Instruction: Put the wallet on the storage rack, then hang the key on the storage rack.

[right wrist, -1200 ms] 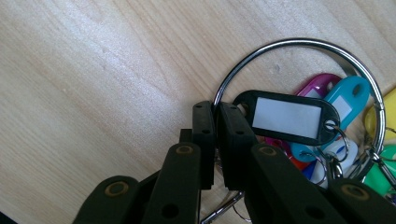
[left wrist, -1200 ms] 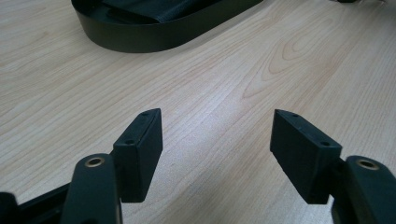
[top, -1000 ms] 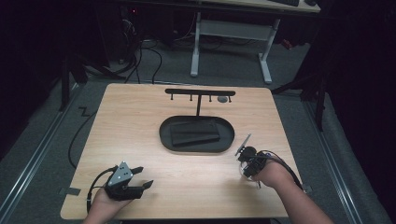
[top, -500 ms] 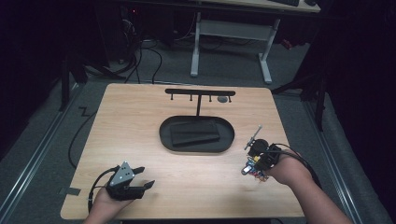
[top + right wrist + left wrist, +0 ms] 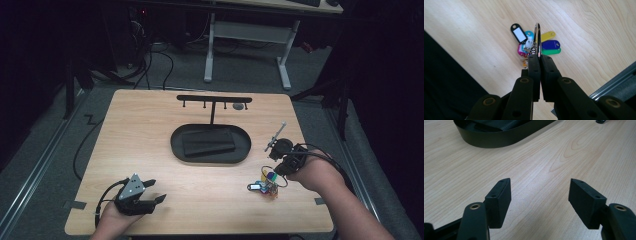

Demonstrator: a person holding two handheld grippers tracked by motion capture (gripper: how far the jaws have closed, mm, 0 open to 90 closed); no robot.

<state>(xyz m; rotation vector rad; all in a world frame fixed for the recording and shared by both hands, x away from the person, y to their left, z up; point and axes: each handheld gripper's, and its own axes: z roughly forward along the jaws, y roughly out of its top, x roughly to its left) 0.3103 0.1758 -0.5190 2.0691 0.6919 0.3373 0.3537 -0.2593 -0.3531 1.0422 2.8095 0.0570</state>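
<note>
Right gripper (image 5: 537, 58) is clamped on the key ring (image 5: 537, 37), its coloured tags (image 5: 267, 184) resting on the table (image 5: 150, 125) right of the tray (image 5: 210, 156). Left gripper (image 5: 539, 197) stands wide open, empty. Advice: lift straight, keeping the pinch firm.

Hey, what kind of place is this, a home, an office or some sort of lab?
Probably a lab or recording workspace, not a home. A bare wooden table stands in a dark room, cables trail over the grey floor behind it, and a person works with a handheld gripper in each hand.
</note>
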